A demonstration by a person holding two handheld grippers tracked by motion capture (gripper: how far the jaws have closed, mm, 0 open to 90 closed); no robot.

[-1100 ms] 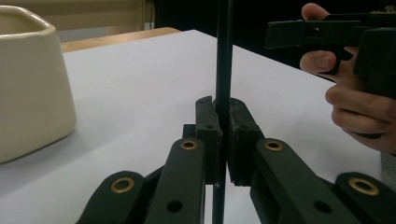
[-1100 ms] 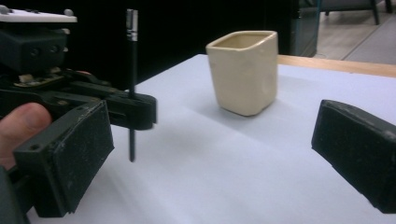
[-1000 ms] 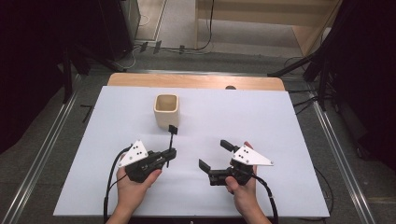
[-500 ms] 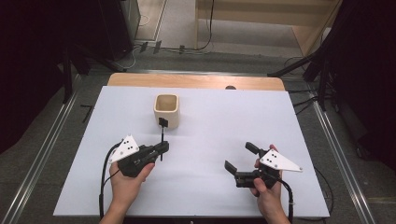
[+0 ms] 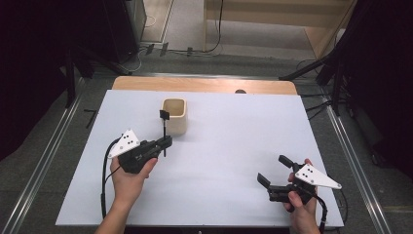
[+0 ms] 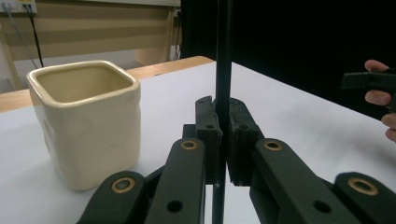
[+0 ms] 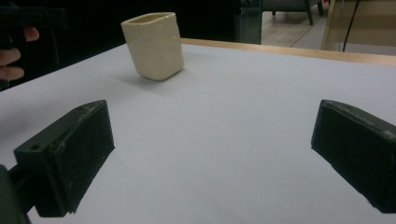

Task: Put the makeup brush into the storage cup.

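Left tongs [image 5: 165, 144] pinch a thin black rod [image 5: 164, 130] upright beside the cream cup [image 5: 174, 116].
Right tongs [image 5: 273, 172] spread wide over the white worktop [image 5: 234, 141].

Left tongs [image 5: 166, 144] clamped, right tongs [image 5: 273, 169] agape

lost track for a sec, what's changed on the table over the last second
The left gripper, jaws shut on a thin black rod, carried it left and forward until it stands upright beside the cream cup. The right gripper pulled away to the right and back toward the person, jaws open and holding nothing. The cup stayed where it was on the white table.
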